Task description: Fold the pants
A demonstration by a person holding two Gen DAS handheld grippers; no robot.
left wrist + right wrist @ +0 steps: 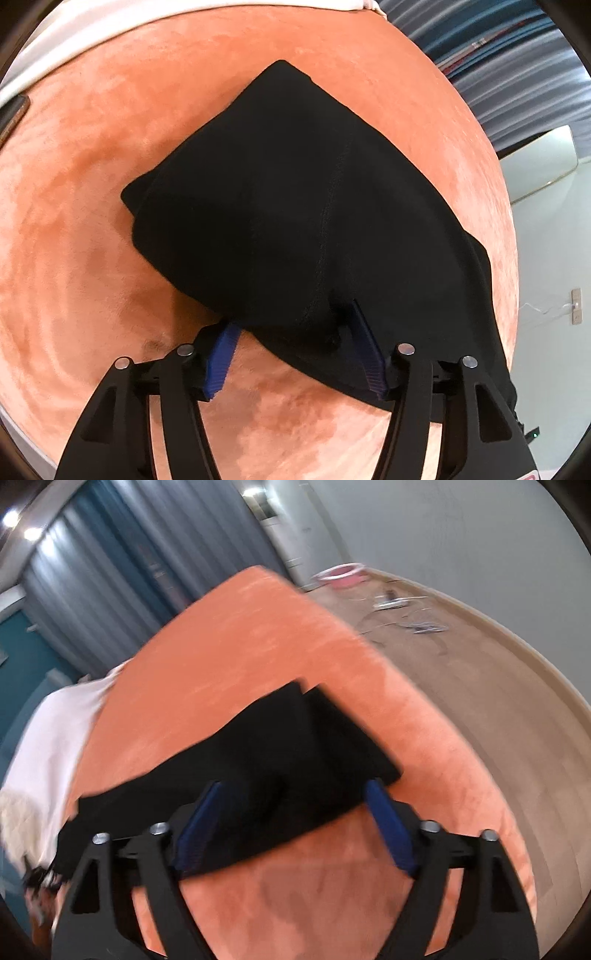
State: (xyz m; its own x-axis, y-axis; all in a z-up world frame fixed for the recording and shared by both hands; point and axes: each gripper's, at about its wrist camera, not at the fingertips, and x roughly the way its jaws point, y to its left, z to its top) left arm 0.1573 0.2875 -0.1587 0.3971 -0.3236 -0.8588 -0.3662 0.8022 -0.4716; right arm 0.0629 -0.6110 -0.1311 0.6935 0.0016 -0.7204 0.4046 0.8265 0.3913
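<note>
The black pants (pixel 295 206) lay folded on the orange bed (pixel 92 184), near edge running between both sets of jaws. Left gripper (pixel 291 328) and right gripper (pixel 291 812) stood spread, pinching nothing. Looked like mid-fold; next they'd need to clamp that edge.

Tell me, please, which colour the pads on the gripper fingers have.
Blue, ribbed pads on black fingers; clearest in the left wrist view.

A plush orange velvety bed cover (pixel 92 206) fills the surface, with a white sheet (pixel 55 738) at its edge. Grey-blue pleated curtains (pixel 110 572) hang behind. A pink round basin (pixel 341 574) and loose cables (pixel 417 622) lie on the beige floor (pixel 480 686).
</note>
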